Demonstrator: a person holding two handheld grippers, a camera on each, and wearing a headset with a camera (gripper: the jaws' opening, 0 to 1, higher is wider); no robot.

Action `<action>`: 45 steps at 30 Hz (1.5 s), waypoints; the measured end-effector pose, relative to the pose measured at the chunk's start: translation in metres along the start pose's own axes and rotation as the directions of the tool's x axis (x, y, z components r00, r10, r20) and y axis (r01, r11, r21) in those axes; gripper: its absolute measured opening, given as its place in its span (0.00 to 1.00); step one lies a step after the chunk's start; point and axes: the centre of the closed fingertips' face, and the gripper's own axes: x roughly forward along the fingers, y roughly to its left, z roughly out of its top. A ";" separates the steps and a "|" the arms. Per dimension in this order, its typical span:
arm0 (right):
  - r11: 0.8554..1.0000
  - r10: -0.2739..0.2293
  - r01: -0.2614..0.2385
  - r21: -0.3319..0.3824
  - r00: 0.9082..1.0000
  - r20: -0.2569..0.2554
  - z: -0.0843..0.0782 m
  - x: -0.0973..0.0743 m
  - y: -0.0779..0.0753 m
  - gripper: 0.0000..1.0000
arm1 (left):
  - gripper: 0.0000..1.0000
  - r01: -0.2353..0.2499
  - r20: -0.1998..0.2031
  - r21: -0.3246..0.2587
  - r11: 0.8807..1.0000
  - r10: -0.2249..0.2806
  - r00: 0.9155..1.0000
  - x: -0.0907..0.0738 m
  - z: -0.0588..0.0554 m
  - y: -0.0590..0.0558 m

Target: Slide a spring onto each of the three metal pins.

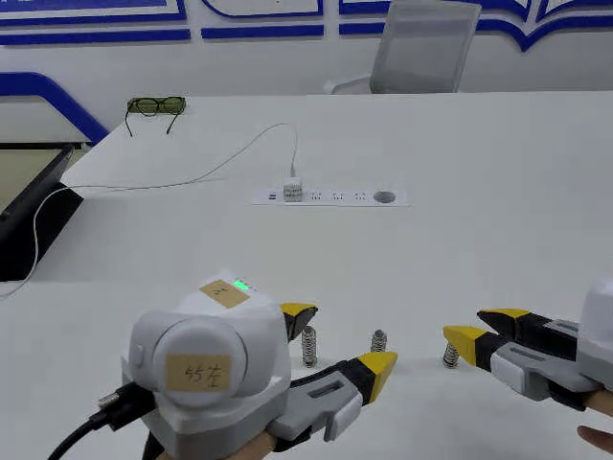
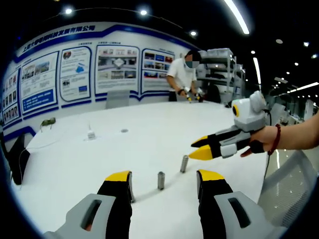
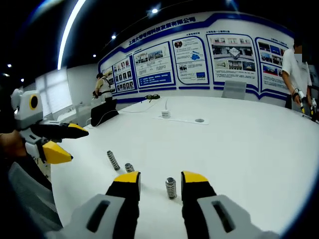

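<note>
The left-hand spring (image 1: 308, 347), middle spring (image 1: 378, 340) and right-hand spring (image 1: 450, 356) stand upright in a row on the white counter (image 1: 460, 240), long axes vertical; whether a pin runs inside each cannot be told. The right gripper (image 3: 160, 178) has its fingers spread, and the right-hand spring stands just ahead of the gap between them, nearer this gripper than the other; the left gripper (image 1: 337, 337), fingers likewise spread, brackets the left-hand spring, the middle spring close by its right fingertip; any approach looks best made from above, along the axis.
</note>
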 end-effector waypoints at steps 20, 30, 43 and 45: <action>0.999 0.037 -0.037 0.028 0.999 -0.002 0.019 -0.058 0.026 0.63 | 0.66 -0.069 -0.062 -0.006 0.998 0.068 0.996 -0.042 -0.026 0.030; 0.997 0.065 -0.063 0.042 0.997 -0.035 0.002 -0.078 0.041 0.74 | 0.74 -0.074 -0.082 -0.007 0.997 0.073 0.994 -0.061 -0.028 0.031; 0.998 0.054 -0.056 -0.026 0.996 -0.069 -0.012 -0.093 0.054 0.82 | 0.84 -0.068 -0.088 -0.031 0.997 0.065 0.994 -0.071 -0.026 0.024; 0.998 0.057 -0.058 -0.020 0.995 -0.079 -0.016 -0.095 0.054 0.83 | 0.86 -0.063 -0.089 -0.033 0.997 0.060 0.994 -0.072 -0.027 0.022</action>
